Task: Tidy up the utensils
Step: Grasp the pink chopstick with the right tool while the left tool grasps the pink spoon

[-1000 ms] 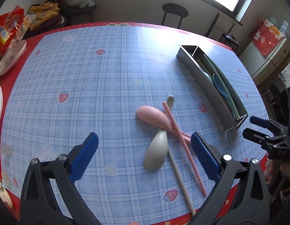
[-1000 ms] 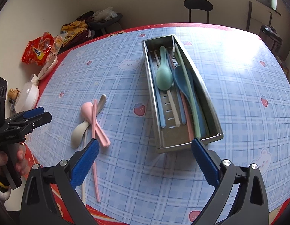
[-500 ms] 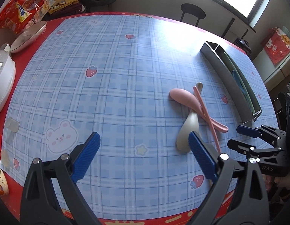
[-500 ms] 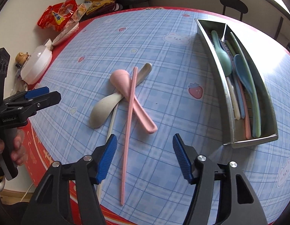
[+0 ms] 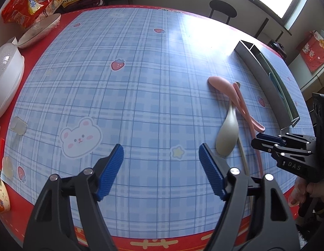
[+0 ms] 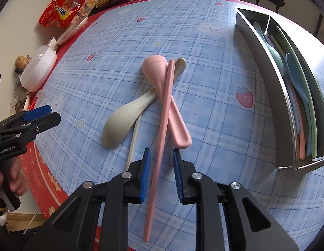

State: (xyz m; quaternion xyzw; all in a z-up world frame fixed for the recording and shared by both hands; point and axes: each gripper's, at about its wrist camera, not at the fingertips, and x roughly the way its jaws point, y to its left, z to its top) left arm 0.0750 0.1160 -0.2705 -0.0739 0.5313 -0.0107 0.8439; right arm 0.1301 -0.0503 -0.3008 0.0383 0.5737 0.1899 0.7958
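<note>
Sunlit blue plaid covers the tabletop (image 6: 214,125), red at its border, with a window and a dark stool beyond the far edge. Nearest the right wrist camera, the right hand-held gripper (image 6: 160,166) has its blue pads straddling the pink chopstick (image 6: 162,125) partway along its length, narrowed around it but with a gap showing on both sides, so nothing is clamped. That chopstick lies across the pink spoon (image 6: 162,83), which in turn crosses the beige spoon (image 6: 128,117); a beige chopstick (image 6: 133,142) runs just beside them under the beige spoon's bowl. Off to the right stands the metal tray (image 6: 264,67), already holding green, blue and pink utensils in its long compartments. Well to the left, the left hand-held gripper (image 5: 160,163) hangs over bare cloth, spread apart and empty. Snack bags (image 6: 61,10) and a white lidded container (image 6: 39,69) sit at the far left edge.

The step in hand looks like picking up the pink chopstick. Next would be closing the pads squarely on it, lifting without dragging the spoons beneath, then carrying it to the tray and laying it lengthwise in a compartment.
</note>
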